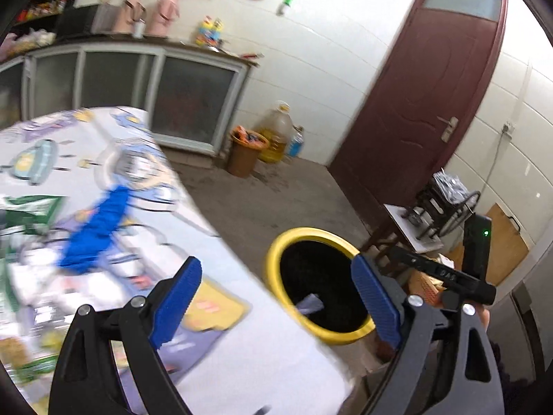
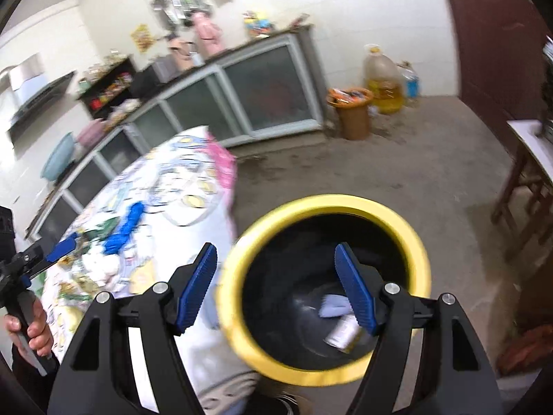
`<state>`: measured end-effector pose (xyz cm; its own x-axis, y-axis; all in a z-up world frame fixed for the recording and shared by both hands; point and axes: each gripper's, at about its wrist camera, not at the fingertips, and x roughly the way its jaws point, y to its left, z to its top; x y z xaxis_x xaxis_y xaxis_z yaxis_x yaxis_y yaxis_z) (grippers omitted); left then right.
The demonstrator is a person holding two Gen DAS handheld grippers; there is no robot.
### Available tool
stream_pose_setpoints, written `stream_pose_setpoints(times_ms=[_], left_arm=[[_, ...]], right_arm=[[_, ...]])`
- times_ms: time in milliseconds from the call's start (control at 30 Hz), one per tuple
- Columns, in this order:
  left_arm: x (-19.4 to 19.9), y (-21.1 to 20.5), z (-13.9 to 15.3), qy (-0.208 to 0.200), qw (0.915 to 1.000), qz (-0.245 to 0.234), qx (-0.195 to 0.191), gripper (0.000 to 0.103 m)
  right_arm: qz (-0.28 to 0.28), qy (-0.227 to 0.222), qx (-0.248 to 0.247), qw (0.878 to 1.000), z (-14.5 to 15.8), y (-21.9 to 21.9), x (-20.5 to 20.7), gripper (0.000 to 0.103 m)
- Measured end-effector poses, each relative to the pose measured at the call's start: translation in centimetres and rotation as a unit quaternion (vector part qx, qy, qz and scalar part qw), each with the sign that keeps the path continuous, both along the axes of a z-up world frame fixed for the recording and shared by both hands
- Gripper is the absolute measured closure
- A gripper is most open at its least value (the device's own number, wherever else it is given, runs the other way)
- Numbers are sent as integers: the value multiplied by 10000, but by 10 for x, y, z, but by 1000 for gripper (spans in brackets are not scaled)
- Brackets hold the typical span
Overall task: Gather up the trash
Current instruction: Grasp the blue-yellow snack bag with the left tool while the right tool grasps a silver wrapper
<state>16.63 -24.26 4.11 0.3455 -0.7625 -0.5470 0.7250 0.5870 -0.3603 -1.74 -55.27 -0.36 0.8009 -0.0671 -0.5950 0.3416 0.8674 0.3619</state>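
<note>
Table (image 1: 242, 346) with patterned cloth, littered. Yellow-rimmed bin (image 2: 238, 259) just beside it on floor, mouth upward. Right gripper (image 2: 276, 290) above bin, spread wide, empty; left gripper (image 1: 276, 297) likewise. Small can (image 2: 344, 330) tilted inside, visible from right wrist only.

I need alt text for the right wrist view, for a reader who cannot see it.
The open right tool hangs empty over a yellow-rimmed black bin holding a can and pale paper. To the left, a littered table and the left tool.
</note>
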Motion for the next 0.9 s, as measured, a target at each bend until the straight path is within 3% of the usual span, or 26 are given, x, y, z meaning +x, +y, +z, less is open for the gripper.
stream_pose_setpoints(times_ms=[133,233,400,500,667,900], left_arm=[[4,79,11,-352,9979,537,115,13],[5,133,15,-710,9929,813,500,13],[10,201,18,-1467,9728,1071,1438,12],[24,224,18,-1628,9664,902,1773,11],[46,235,11,-1967,9456,328,2570,11],[83,233,6,-1872,9384,-330,2886,11]], right_arm=[[846,-224,-285,9958,15,54,27,35],[1718,-294,-472,9836,21,103,49,35],[2870,-260,-826,9540,22,177,79,35],[3384,-145,-1047,9350,17,220,97,35],[3847,-5,-1212,9151,13,261,117,35],[4173,304,-1234,8998,3,292,151,35]])
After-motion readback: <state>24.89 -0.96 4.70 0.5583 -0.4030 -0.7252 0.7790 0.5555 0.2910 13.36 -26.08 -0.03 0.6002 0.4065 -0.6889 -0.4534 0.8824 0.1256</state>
